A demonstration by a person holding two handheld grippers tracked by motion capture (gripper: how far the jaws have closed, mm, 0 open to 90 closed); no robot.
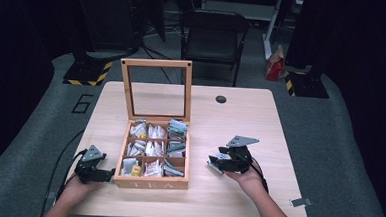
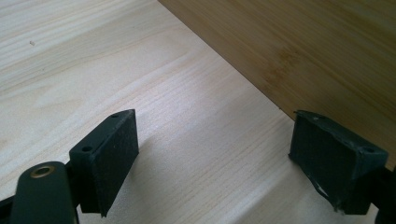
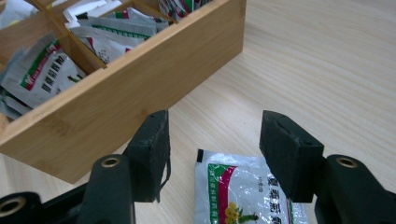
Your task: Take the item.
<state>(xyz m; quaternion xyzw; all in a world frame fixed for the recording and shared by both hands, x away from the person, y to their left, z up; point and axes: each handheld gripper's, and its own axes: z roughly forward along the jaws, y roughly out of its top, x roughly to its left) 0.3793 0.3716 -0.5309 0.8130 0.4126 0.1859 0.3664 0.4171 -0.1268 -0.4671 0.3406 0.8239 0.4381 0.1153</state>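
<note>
Silver sachet (image 3: 243,196), red-green band, yellow flower print, lying flat on table (image 3: 327,70); right gripper (image 3: 215,154) hovering above, jaws apart, gripping nothing.

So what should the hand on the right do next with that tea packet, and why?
Probably lift the right gripper clear and back. Its jaws stand open with the tea packet lying flat on the table between them, unpinched, beside the tea box, so the packet looks already set down.
</note>
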